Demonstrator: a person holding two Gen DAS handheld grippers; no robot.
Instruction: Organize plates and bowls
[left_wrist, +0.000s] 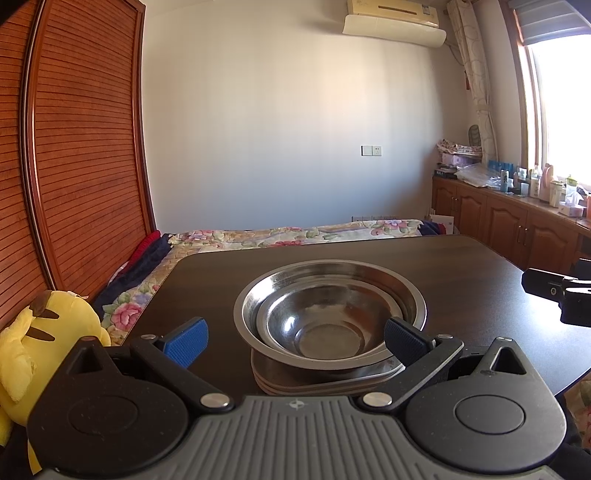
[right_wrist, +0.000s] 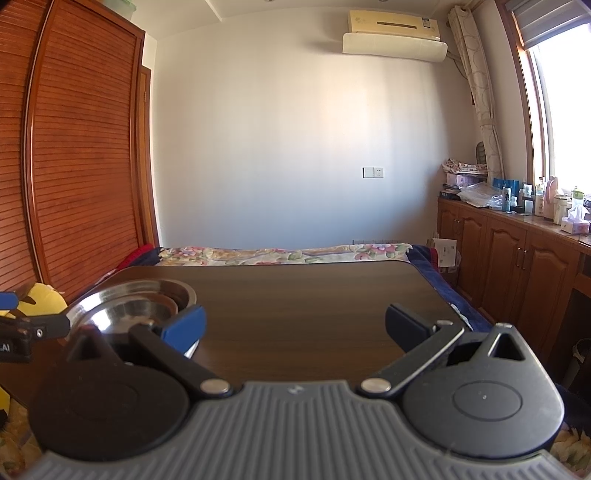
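Hand-held gripper (left_wrist: 295, 341) spread before bowls (left_wrist: 328, 314).

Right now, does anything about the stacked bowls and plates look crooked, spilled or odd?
Nothing spilled or damaged. The smaller steel bowl sits nested toward the near side of the larger bowl, not centred, and both rest on the stack of plates. Both grippers' jaws are open and empty.

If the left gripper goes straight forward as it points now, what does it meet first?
Probably the smaller steel bowl nested in the larger steel bowl; the open left gripper points at its near rim. Depth is unclear.
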